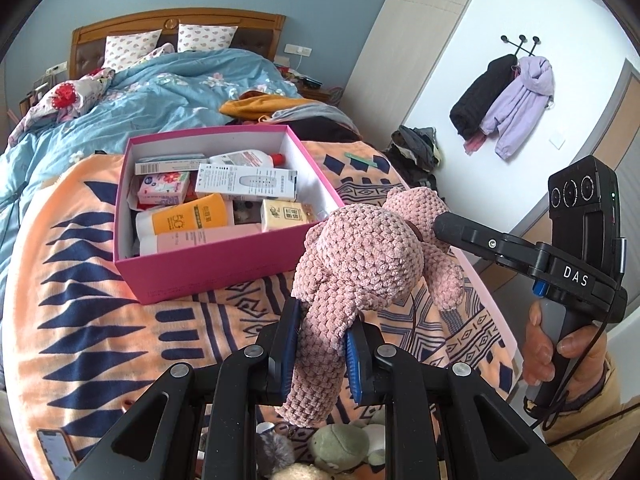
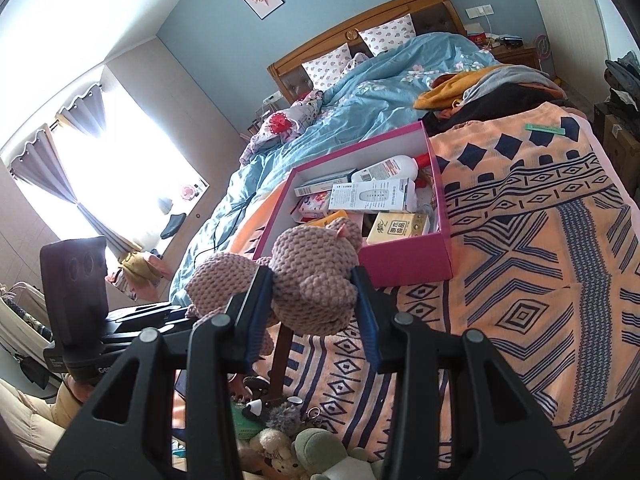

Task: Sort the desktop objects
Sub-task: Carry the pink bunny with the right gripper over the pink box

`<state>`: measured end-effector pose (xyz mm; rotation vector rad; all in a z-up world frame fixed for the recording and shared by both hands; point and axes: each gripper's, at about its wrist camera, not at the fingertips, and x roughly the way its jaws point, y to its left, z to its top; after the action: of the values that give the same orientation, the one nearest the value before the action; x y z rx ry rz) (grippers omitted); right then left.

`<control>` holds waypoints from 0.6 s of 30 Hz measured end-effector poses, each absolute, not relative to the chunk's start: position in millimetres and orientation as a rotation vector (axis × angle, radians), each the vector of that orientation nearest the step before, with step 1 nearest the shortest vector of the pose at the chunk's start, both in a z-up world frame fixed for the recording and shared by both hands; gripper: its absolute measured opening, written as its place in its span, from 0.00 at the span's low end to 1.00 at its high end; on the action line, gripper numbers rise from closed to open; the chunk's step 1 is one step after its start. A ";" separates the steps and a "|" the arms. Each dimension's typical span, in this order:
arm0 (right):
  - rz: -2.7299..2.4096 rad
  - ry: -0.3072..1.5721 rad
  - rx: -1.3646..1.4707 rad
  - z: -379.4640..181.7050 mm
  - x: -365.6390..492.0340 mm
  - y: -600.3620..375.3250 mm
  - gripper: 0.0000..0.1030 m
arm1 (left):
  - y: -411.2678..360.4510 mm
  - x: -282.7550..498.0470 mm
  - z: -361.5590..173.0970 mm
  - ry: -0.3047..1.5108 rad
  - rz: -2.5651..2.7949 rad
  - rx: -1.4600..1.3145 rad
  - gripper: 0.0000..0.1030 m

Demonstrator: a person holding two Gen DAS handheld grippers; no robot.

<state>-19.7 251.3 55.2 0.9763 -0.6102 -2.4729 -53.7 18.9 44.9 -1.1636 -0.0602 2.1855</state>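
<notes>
We have the pink knitted toy (image 1: 360,256) lifted above the patterned blanket (image 1: 100,320), just in front of the pink box (image 1: 208,272). The left tongs (image 1: 320,352) pinch one limb tight, and the right tongs (image 2: 316,304) clamp its body. Pulling our hands apart could stretch the yarn, and letting go early could drop it outside the box.
</notes>
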 end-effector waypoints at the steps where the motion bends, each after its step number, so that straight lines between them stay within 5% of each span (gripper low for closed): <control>1: -2.474 -0.609 0.974 56.0 -19.9 251.2 0.41 | 18.9 -54.2 45.5 -0.061 2.187 -1.161 0.19; 18: -2.482 -0.591 0.950 63.4 -28.9 249.0 0.41 | 17.3 -61.5 51.0 -0.075 2.211 -1.144 0.18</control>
<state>-28.9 249.0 63.4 0.9504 -0.5914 -2.4817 -61.5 17.3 51.0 -1.1437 -0.0749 2.2111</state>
